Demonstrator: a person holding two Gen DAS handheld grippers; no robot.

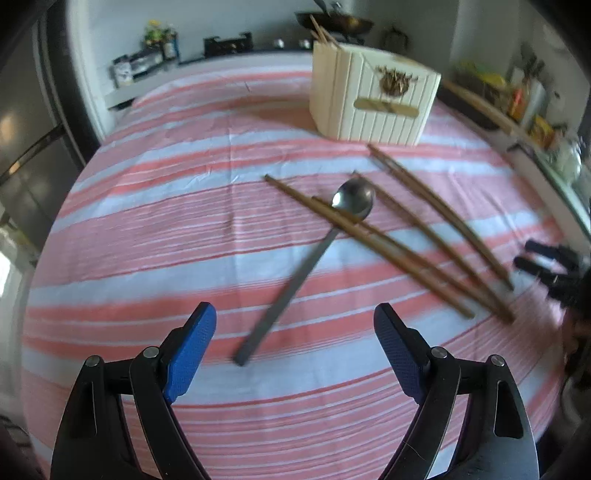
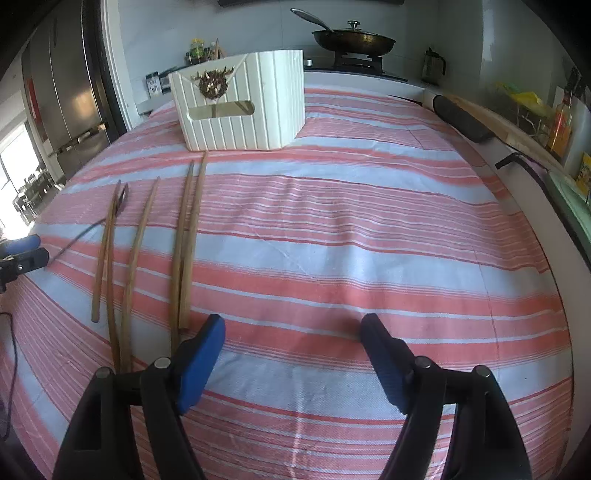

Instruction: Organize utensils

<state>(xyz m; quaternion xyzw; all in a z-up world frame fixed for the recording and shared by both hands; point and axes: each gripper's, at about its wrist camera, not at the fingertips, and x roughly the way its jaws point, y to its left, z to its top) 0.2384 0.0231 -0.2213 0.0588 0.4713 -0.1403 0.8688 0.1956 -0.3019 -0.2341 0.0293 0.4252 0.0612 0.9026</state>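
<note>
A: Where does the spoon lie?

B: On the striped cloth that covers the counter, out in its middle. The bowl rests across one pair of chopsticks; its flat handle runs back toward the left tongs and ends just ahead of them, between the lines of the two blue pads, touching neither.

A: And the other chopsticks?

B: In the right wrist view, a second pair lies side by side, tips toward the white slatted box at the far edge, butt ends just beside the left pad of the right tongs. Another stick lies between the two pairs. More sticks stand inside the box.

A: What state are the tongs in?

B: Both are spread wide and hold nothing. The left ones are above the cloth with the spoon handle before them. The right ones have only bare cloth between the pads.

A: How do they point?

B: Each tilts steeply down at the counter, toward the box. From the right view the left tongs show at the counter's left edge, near the spoon's handle end. From the left view the right tongs appear blurred at the right edge, past the chopstick ends.

A: Beyond the counter?

B: A wok with a lid on a stove behind the box, and a steel fridge to the left.
</note>
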